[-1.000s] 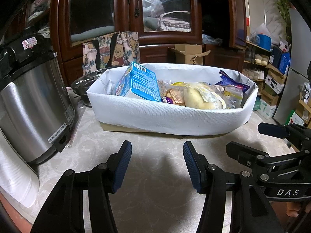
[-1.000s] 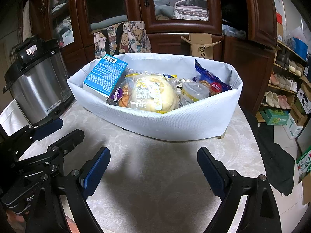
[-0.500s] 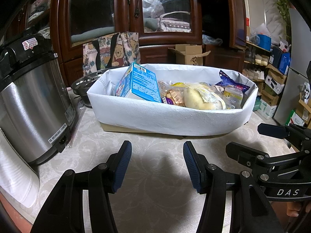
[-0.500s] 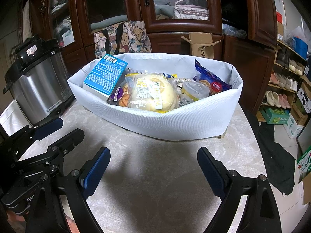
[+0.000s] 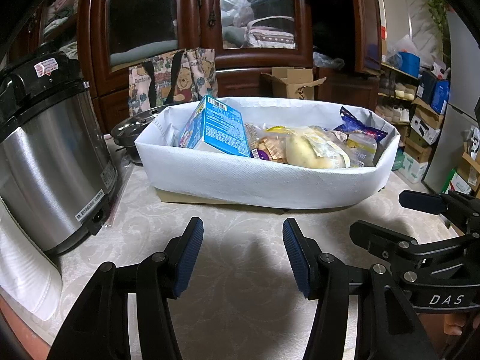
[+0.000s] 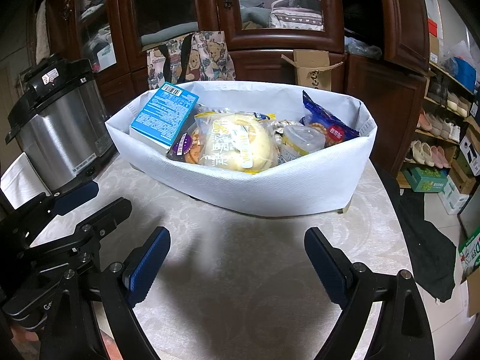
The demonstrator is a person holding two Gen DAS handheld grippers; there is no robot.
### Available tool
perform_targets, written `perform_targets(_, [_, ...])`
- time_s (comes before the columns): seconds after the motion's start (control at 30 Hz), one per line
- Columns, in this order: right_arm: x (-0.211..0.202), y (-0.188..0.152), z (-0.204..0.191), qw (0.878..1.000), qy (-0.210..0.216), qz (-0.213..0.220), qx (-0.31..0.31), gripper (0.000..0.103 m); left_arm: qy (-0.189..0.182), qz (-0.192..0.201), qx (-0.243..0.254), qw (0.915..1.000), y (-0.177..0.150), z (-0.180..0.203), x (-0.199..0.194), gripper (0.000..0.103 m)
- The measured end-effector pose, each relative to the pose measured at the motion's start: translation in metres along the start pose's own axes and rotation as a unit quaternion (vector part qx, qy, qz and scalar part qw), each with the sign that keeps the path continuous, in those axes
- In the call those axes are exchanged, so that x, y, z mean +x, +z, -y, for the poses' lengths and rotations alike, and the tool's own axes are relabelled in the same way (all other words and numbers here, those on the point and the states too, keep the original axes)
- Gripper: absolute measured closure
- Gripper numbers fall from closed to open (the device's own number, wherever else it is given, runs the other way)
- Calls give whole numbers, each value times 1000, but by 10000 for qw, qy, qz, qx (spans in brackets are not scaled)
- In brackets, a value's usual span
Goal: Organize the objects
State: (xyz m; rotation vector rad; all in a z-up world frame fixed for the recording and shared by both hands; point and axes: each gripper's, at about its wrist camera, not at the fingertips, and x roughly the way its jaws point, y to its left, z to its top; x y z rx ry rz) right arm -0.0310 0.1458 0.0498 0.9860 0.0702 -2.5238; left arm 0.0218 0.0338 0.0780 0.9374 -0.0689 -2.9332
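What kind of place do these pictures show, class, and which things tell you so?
Most likely a lived-in home dining or storage room: a dark wooden glass-door cabinet, a pressure cooker on the table, and shelves of shoes.

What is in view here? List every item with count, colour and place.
fabric bin: one, white, middle of the table.
box: one, blue, left end of the bin, leaning.
bun pack: one, yellow, bin middle.
biscuit pack: one, purple label, between box and bun pack.
snack bag: one, dark blue, right end.
plastic cup: one, clear, beside the snack bag.
cooker: one, steel and black, left of the bin.
tote bag: one, bear print, behind the bin.
table: one, cream.
left gripper: open, empty.
right gripper: open, empty.
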Motion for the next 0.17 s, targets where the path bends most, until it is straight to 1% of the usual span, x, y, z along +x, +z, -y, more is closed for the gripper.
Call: perform_targets(0.17, [0,0,0,10000,14,-6,-12,11,-8,-26,-8,10000,0,0,0,49])
